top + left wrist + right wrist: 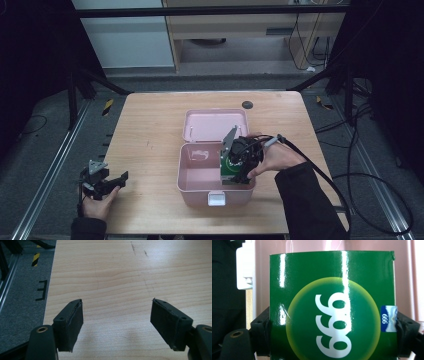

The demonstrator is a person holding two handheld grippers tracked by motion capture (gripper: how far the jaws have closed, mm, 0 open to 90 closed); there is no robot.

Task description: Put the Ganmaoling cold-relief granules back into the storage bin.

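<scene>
**Green "999" box held inside pink case**

Green box (332,305) pinched across its width by right tool (241,167), black jaws pressed against both side edges. Glossy front printed with white "999" inside a green circle ringed in yellow, seen turned on its side in the right gripper view; small blue label on one edge, also reading "999". Held inside the open pink case (200,177), at its right end, pink walls behind the box. White latch (216,199) on the case's near wall; lid (215,124) folded back flat on the desk (145,130) behind it. Right hand (277,156) wrapped round the tool, black cable trailing off to the right.

Left tool (117,320) spread wide, pinching nothing, above bare wood grain near the desk's left edge, well apart from the case. Faint dark scratches on the wood ahead of it. Black "E"-shaped mark (42,290) and a yellow-and-black striped tape strip (36,259) on the grey floor beside the desk.
</scene>
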